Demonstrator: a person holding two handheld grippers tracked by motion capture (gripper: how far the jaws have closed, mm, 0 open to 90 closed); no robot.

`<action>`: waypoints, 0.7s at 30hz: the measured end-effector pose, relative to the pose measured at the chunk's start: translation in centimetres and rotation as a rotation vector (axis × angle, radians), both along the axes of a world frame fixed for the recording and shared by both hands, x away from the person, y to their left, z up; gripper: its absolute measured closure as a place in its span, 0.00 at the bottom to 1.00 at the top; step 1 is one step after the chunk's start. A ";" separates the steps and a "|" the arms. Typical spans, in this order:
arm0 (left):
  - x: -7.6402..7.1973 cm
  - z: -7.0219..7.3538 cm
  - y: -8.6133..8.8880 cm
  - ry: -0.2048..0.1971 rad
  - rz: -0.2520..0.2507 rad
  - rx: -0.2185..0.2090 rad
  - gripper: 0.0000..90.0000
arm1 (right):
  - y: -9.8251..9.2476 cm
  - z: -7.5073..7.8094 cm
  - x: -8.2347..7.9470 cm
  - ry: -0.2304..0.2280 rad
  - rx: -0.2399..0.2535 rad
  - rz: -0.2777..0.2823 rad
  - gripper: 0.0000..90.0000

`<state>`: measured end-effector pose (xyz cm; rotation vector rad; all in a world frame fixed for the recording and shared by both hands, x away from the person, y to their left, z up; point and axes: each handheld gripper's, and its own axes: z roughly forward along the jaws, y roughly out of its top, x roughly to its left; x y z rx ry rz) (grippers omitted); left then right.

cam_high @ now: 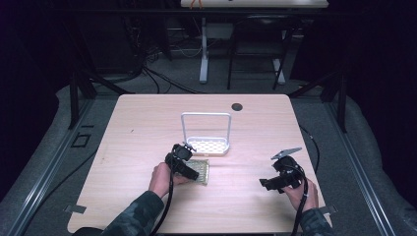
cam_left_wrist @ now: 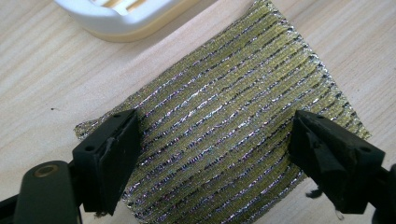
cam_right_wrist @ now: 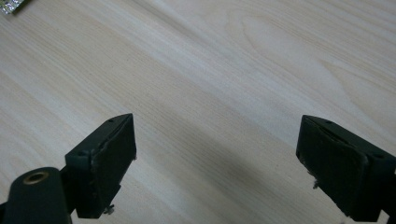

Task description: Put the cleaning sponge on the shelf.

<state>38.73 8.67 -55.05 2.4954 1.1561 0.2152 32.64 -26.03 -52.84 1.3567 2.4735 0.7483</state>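
Observation:
A flat scouring pad (cam_high: 201, 168) with gold and silver stripes lies on the wooden table (cam_high: 147, 128), just in front of a white rack. My left gripper (cam_high: 194, 174) is down on it. In the left gripper view the pad (cam_left_wrist: 219, 107) spreads between and under the two black jaws of the left gripper (cam_left_wrist: 215, 140), which stand wide apart near its two sides without squeezing it. My right gripper (cam_high: 266, 184) hovers at the right front of the table. In its own view the right gripper (cam_right_wrist: 217, 154) is open above bare wood, with a corner of the pad (cam_right_wrist: 9, 5) at the top left.
The white rack (cam_high: 208, 146) has a perforated base and a tall wire hoop, and stands mid-table right behind the pad; its rim (cam_left_wrist: 121, 21) is close ahead of my left jaws. A dark round hole (cam_high: 237, 106) sits near the table's far edge. Desk legs and cables lie beyond.

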 end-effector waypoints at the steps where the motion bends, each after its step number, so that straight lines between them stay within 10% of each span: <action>1: 0.0 0.0 0.0 0.002 0.000 0.004 0.19 | 0.0 0.0 0.0 0.000 0.000 0.000 0.13; 21: 0.4 0.0 0.4 0.013 -0.008 -0.001 0.40 | 0.0 0.0 0.0 0.010 0.031 -0.001 0.13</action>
